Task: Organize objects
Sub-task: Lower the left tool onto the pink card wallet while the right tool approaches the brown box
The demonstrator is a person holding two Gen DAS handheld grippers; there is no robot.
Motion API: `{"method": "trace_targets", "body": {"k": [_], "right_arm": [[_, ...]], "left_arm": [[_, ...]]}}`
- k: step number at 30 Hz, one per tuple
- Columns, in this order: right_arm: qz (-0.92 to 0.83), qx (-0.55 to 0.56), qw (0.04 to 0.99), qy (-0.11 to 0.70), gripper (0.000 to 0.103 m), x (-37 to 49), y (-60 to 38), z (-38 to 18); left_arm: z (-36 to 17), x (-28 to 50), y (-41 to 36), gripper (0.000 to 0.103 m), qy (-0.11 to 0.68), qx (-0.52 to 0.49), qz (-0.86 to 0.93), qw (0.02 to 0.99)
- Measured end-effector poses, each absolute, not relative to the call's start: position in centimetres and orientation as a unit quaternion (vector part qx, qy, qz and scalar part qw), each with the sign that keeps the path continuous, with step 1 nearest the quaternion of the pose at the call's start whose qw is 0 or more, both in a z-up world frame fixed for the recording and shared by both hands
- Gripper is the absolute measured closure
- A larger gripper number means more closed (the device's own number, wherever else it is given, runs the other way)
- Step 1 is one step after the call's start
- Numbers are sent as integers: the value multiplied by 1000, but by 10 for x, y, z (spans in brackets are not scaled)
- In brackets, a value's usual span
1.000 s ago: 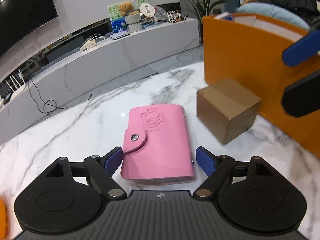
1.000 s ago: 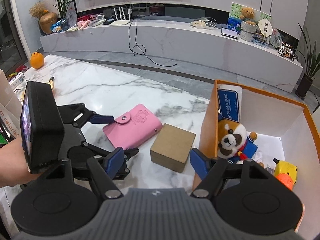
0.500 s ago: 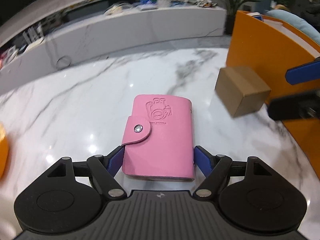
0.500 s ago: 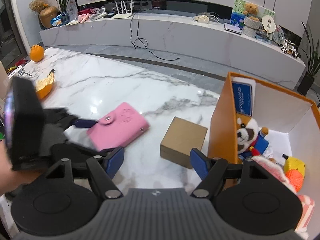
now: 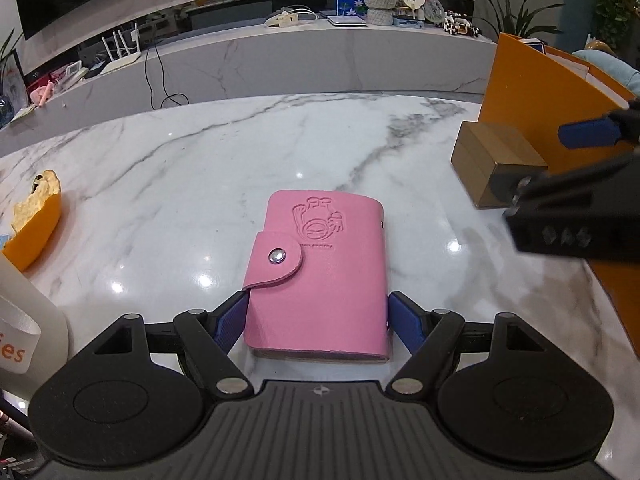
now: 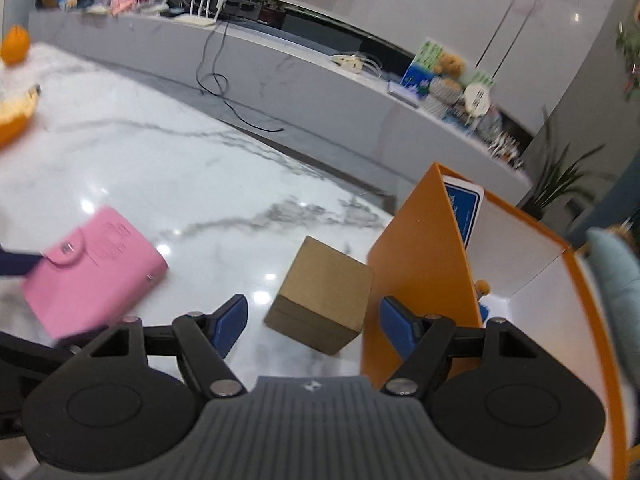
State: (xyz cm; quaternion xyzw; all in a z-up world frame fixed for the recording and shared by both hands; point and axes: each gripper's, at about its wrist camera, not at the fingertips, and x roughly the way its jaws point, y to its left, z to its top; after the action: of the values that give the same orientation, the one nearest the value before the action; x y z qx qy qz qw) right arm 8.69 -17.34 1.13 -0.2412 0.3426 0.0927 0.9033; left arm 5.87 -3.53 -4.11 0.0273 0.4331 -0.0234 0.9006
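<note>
A pink snap-button wallet (image 5: 320, 280) lies flat on the white marble table (image 5: 200, 168). My left gripper (image 5: 317, 304) is shut on it, one blue pad against each long side. In the right wrist view the wallet (image 6: 92, 276) is at the left. A small brown cardboard box (image 6: 324, 292) stands beside the tall orange box (image 6: 424, 248). My right gripper (image 6: 312, 306) hovers just short of it, jaws closing slightly, pads clear of the cardboard. The left wrist view shows that gripper (image 5: 576, 160) in front of the cardboard box (image 5: 492, 160).
The orange box (image 5: 532, 92) holds a blue card (image 6: 464, 208) and toys that are mostly hidden. A cut orange half (image 5: 36, 220) lies at the table's left, with a white bag (image 5: 24, 320) near it. Beyond the table's far edge runs a long low console (image 5: 320, 52).
My left jaws closed onto the wallet and carried it leftward, away from the cardboard box, while rolling. My right gripper dropped and tilted toward the cardboard box, which now looks larger and closer.
</note>
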Motion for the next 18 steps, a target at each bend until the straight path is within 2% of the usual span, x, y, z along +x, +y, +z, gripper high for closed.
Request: {"method": "trace_targets", "body": {"k": [18], "right_arm": [[-4, -41, 949, 314, 29, 74, -189, -31]], "left_arm": [[-45, 56, -31, 14, 432, 15, -24, 902]]}}
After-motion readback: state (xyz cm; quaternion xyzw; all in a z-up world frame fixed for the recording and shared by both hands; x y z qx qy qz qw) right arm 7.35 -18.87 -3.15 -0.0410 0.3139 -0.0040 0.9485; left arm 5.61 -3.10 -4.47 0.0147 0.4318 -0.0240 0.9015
